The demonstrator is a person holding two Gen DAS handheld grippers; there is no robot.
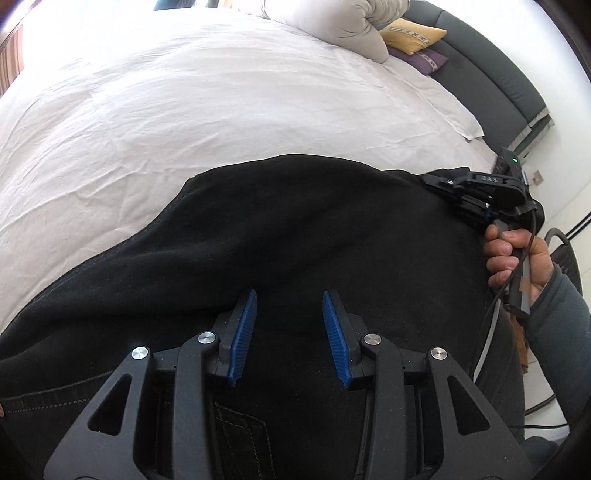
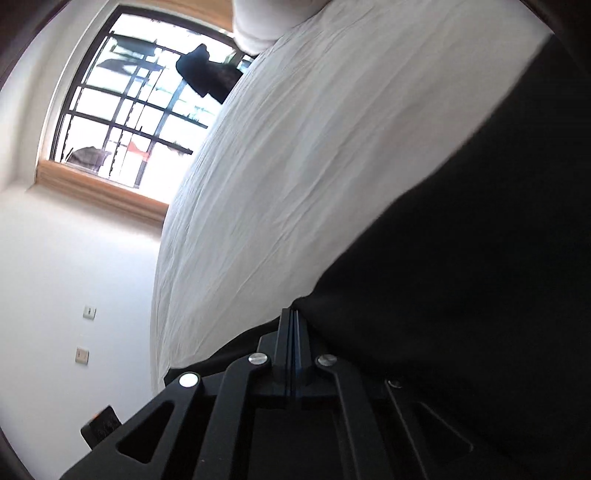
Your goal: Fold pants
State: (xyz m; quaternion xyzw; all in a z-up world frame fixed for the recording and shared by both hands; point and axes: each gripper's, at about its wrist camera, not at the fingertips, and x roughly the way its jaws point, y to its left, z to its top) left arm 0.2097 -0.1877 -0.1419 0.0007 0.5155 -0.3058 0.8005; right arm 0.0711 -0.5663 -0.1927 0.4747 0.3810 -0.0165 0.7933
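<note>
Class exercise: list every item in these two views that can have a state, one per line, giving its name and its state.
Pants: spread on the bed, partly folded over.
Left hand-held gripper: open above the pants, nothing between its pads.
Right hand-held gripper: shut at the pants' edge; whether cloth is pinched cannot be told.
Sheet: wrinkled.
Duvet: bunched at the bed's head.

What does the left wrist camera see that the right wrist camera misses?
Only the left wrist view shows the yellow cushion, the person's hand holding the right claw, and the open left claw. Only the right wrist view shows the barred window. Both show the black pants on the white bed sheet.
</note>
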